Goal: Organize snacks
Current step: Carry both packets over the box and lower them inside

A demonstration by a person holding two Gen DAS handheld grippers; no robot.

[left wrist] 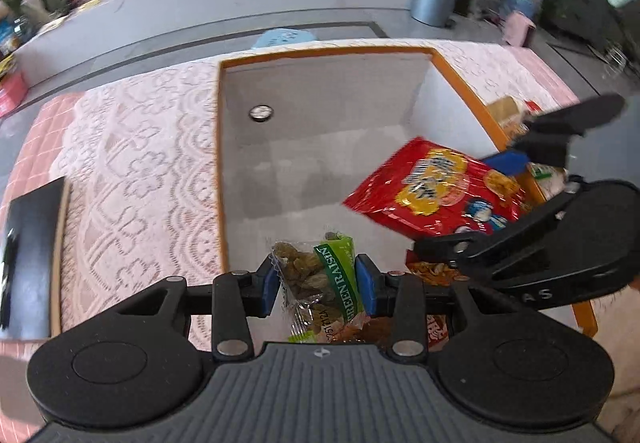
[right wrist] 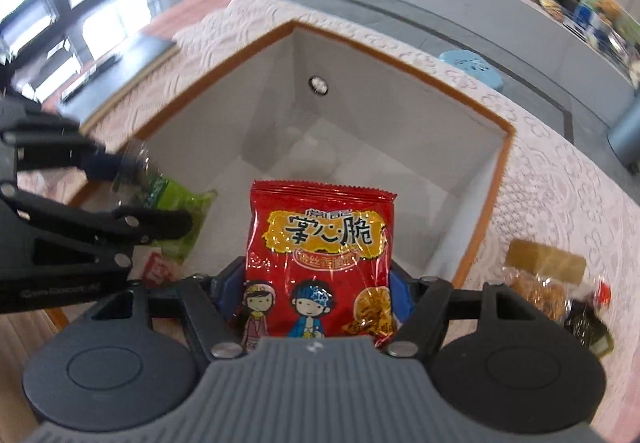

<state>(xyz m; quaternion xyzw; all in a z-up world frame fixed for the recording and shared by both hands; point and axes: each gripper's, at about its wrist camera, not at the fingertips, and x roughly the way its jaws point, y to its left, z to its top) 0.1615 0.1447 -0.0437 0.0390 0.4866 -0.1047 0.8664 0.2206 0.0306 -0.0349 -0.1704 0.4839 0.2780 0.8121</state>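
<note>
The left tongs [left wrist: 316,279] grip a green raisin packet [left wrist: 320,283] between blue pads, jaws closed on it, above the near end of the orange-rimmed bin [left wrist: 456,83]. The right tongs [right wrist: 316,295] clamp a red noodle-snack bag [right wrist: 320,255] by its sides, held upright over the same bin [right wrist: 508,171]. The bin stands on a lace-covered surface [left wrist: 132,171]. More snack packets [right wrist: 552,283] lie on the surface [right wrist: 568,203] just beside the bin's right wall.
</note>
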